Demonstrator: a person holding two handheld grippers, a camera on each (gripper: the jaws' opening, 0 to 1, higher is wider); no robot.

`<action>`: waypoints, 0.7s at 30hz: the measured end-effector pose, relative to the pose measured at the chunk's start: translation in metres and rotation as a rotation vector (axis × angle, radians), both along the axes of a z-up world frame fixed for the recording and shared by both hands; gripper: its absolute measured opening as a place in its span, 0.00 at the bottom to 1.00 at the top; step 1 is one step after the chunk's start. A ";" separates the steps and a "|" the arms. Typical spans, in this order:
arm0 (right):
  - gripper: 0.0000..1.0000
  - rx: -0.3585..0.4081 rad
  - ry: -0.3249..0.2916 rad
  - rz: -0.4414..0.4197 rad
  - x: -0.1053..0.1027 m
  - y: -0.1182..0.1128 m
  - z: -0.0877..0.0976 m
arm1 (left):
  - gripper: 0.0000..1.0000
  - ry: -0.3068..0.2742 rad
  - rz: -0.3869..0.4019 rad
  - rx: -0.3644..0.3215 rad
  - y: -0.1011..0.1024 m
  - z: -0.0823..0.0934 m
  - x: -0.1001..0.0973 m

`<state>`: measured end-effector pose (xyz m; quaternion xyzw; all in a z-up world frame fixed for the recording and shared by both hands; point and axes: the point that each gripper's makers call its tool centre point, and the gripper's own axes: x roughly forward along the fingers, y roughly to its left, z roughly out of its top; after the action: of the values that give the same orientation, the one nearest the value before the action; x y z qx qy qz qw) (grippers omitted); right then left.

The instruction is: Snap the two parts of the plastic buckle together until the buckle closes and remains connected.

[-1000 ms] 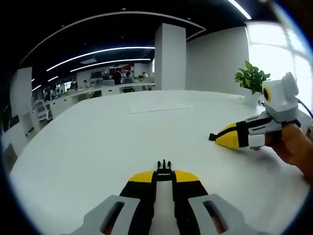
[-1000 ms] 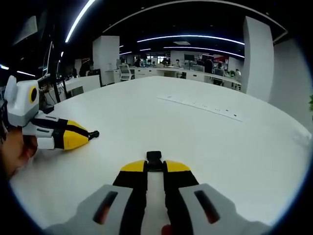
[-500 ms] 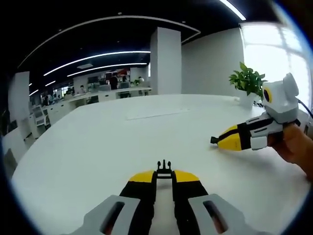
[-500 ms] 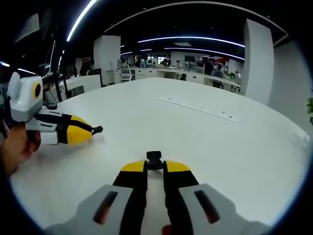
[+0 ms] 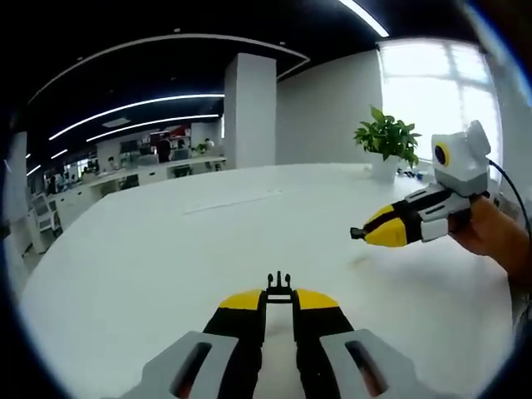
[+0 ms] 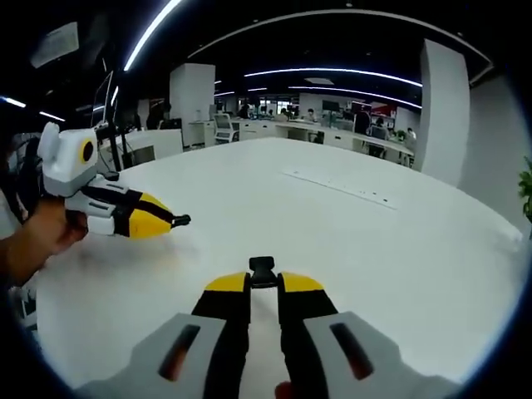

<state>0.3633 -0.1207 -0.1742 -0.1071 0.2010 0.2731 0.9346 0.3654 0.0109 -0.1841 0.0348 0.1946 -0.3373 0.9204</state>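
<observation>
My left gripper (image 5: 279, 296) is shut on the black pronged buckle half (image 5: 278, 286), whose prongs stick out past the yellow tips. In the right gripper view, my right gripper (image 6: 263, 280) is shut on the black socket buckle half (image 6: 262, 270). The right gripper (image 5: 372, 234) comes into the left gripper view at the right, raised off the white table (image 5: 166, 249), with a black bit at its tip. The left gripper (image 6: 166, 223) shows at the left of the right gripper view, also off the table, held by a hand. The two halves are apart.
A potted plant (image 5: 386, 141) stands at the table's far edge by a bright window. A white strip (image 6: 345, 187) lies on the table further back. Office desks, screens and a white pillar (image 5: 249, 112) fill the background. A person's hand (image 5: 499, 241) holds the right gripper.
Both grippers have risen off the table, each with its buckle half held. Both cameras have shifted, so the background has moved in the views.
</observation>
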 end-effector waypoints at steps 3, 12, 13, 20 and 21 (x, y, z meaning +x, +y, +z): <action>0.13 0.005 0.004 0.016 -0.011 -0.003 0.000 | 0.12 -0.004 -0.071 -0.005 -0.008 0.004 -0.012; 0.13 0.007 0.028 0.074 -0.043 -0.003 -0.003 | 0.12 -0.037 -0.184 0.060 -0.012 0.000 -0.035; 0.13 -0.007 0.026 0.098 -0.046 -0.002 -0.004 | 0.12 -0.037 -0.185 0.062 -0.011 0.000 -0.036; 0.13 -0.004 0.050 0.169 -0.063 -0.002 -0.011 | 0.12 -0.047 -0.263 0.086 -0.011 -0.002 -0.054; 0.13 0.000 0.053 0.185 -0.067 -0.001 -0.012 | 0.12 -0.044 -0.280 0.077 -0.012 0.000 -0.058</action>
<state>0.2959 -0.1219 -0.1865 -0.1180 0.2150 0.3609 0.8998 0.3073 -0.0016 -0.1846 0.1041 0.1801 -0.4539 0.8664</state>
